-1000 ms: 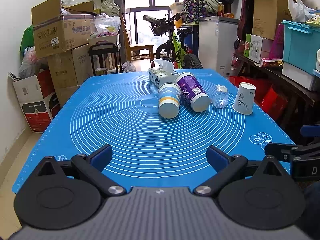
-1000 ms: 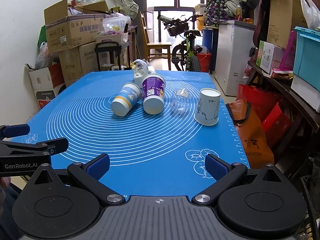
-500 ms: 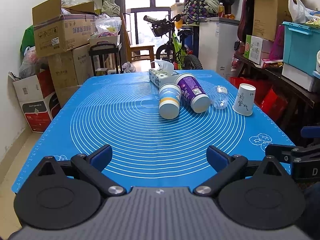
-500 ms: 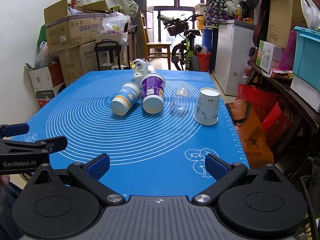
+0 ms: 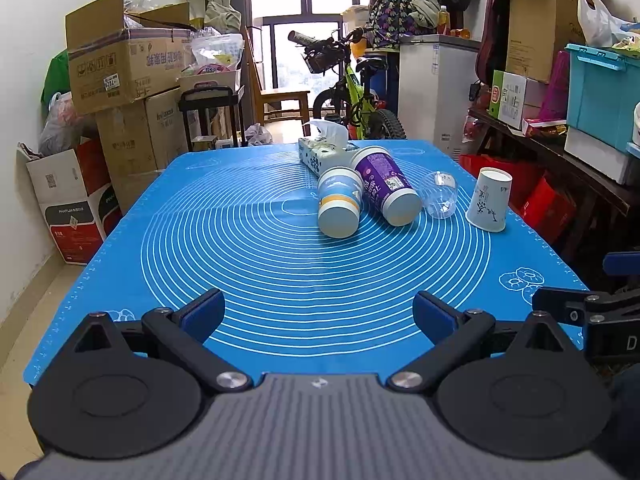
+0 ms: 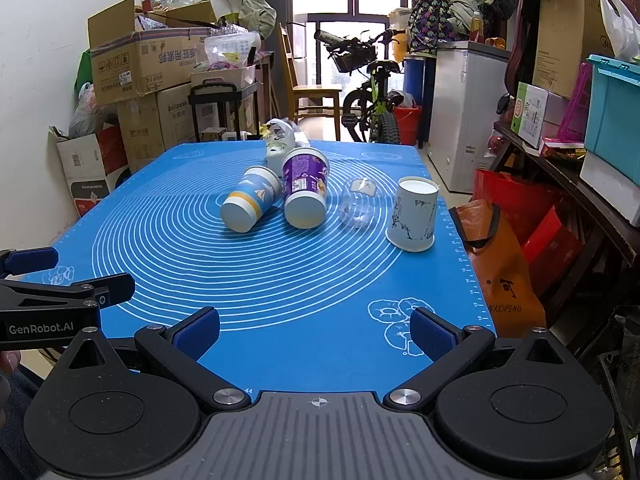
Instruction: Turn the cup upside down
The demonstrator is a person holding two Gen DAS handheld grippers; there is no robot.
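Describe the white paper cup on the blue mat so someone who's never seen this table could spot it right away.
Find the blue mat with white rings covering the table. Four cups sit in a row across its far half; the paper cup is the one nearest the mat's right edge, just right of the clear cup. It alone stands, mouth down, white with a dark branch sketch, while the blue cup and purple cup lie on their sides.
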